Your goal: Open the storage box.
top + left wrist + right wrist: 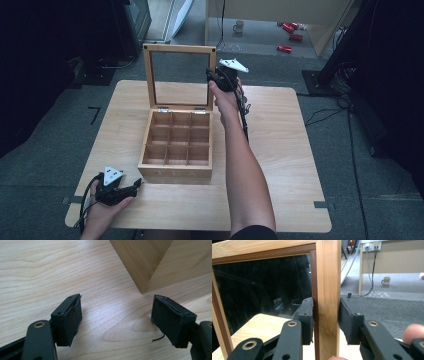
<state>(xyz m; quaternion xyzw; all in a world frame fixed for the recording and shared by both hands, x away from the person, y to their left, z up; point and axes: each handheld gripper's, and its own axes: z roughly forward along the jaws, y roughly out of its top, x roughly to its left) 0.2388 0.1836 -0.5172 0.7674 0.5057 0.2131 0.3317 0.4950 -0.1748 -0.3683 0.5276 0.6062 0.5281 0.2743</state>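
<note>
Right gripper (325,315) jaws clamped on upright lid (327,285) frame; left gripper (116,322) jaws apart, beside box (150,262) corner

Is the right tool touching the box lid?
Touching. The right gripper view shows the right tool with its jaws on both sides of the lid frame's side rail, both pads pressed against the wood with no gap.

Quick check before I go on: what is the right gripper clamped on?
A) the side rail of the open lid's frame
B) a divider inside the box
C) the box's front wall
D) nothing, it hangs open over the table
A: in the right gripper view the right gripper has its jaws on either side of the lid frame's upright wooden rail, and the high view shows it at the raised lid's right edge above the box.
</note>
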